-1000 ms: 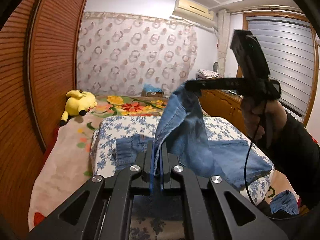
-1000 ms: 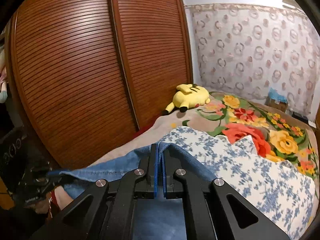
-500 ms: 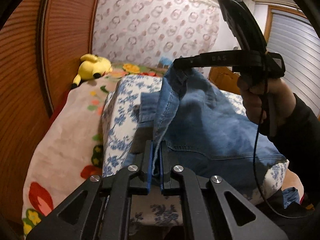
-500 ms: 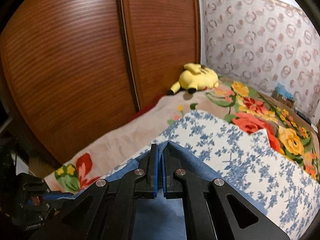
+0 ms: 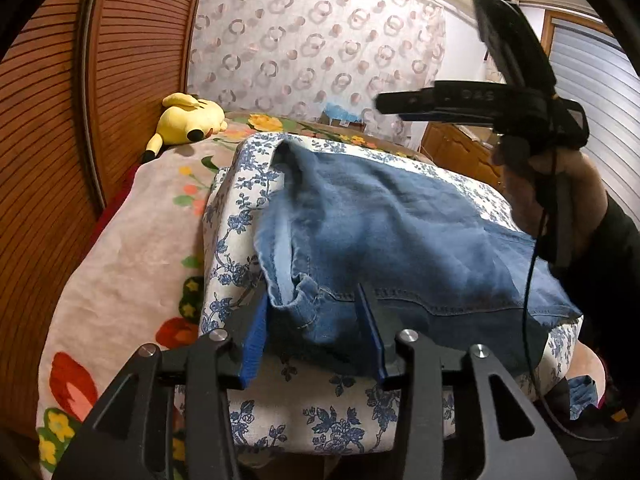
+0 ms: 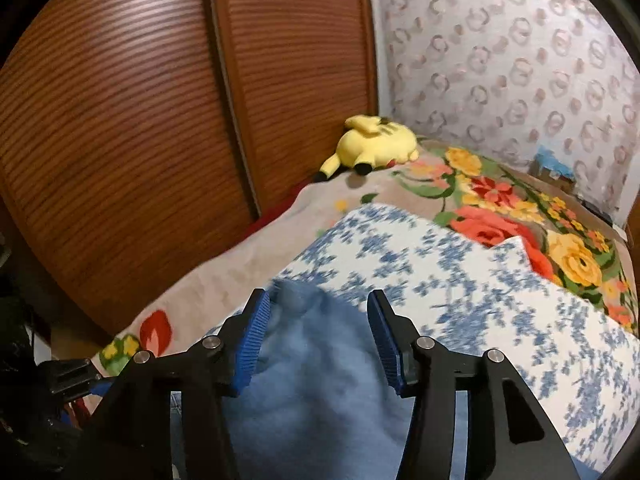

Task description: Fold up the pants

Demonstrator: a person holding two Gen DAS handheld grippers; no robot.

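Blue denim pants [image 5: 392, 236] lie folded over on a white cushion with blue flowers [image 5: 320, 416]. My left gripper [image 5: 316, 304] is open, its blue pads on either side of the pants' near left corner, not holding it. My right gripper [image 6: 320, 304] is open above the far end of the pants [image 6: 316, 380], which lies loose between and below its pads. In the left wrist view the right gripper [image 5: 384, 104] hovers above the pants at the upper right, held by a hand.
The cushion lies on a bed with a beige floral blanket [image 5: 132, 240]. A yellow plush toy [image 5: 190, 118] lies at the bed's far left. A slatted wooden wardrobe [image 6: 120, 120] stands along the left. A patterned curtain [image 5: 312, 44] hangs behind.
Both grippers were shut on the pants and holding them up. They have lowered the pants onto the cushion and opened, so the denim now lies released.
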